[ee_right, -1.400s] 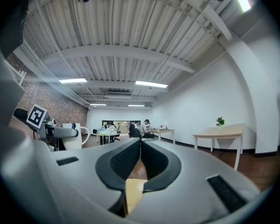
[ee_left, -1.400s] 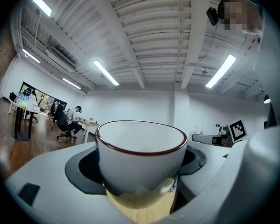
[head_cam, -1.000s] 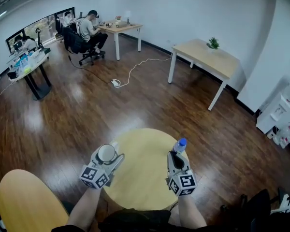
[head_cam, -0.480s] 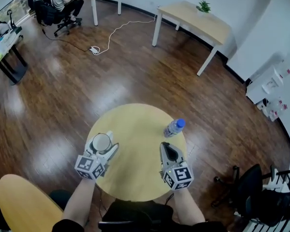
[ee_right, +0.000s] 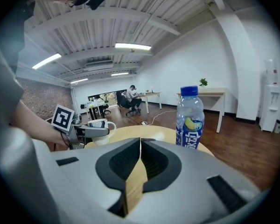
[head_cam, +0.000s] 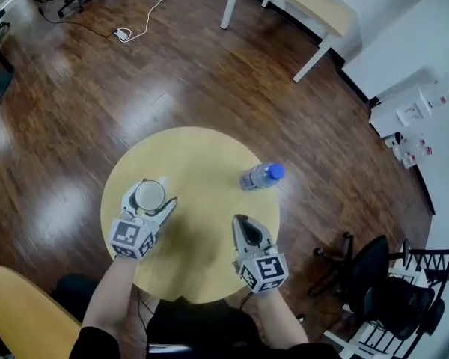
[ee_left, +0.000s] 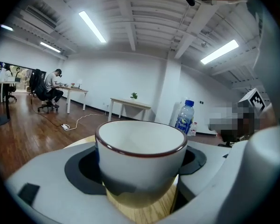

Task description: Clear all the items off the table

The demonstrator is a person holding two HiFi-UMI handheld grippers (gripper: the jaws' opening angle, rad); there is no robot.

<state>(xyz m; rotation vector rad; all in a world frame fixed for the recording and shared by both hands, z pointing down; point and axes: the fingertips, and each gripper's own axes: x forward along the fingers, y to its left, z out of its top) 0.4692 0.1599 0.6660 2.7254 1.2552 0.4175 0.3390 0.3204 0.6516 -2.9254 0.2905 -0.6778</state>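
White mug (ee_left: 140, 157) is clamped between the jaws of left gripper (head_cam: 151, 199), at left of round wooden table (head_cam: 202, 159). Blue-capped water bottle (head_cam: 259, 176) is stood upright, far right. Right gripper (ee_right: 140, 141) is closed, with nothing held.

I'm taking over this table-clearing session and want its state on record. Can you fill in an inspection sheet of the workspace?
Surface: round wooden table, light top.
Job's things: white cup between the left jaws; water bottle upright, apart from both grippers.
Clutter: nothing seen.
Grippers: left hand-held gripper shut on the cup; right hand-held gripper shut, empty, short of the bottle.
Cables: white cable with power strip on the floor, away from the table.
Surroundings: wood floor, rectangular table, black office chair.
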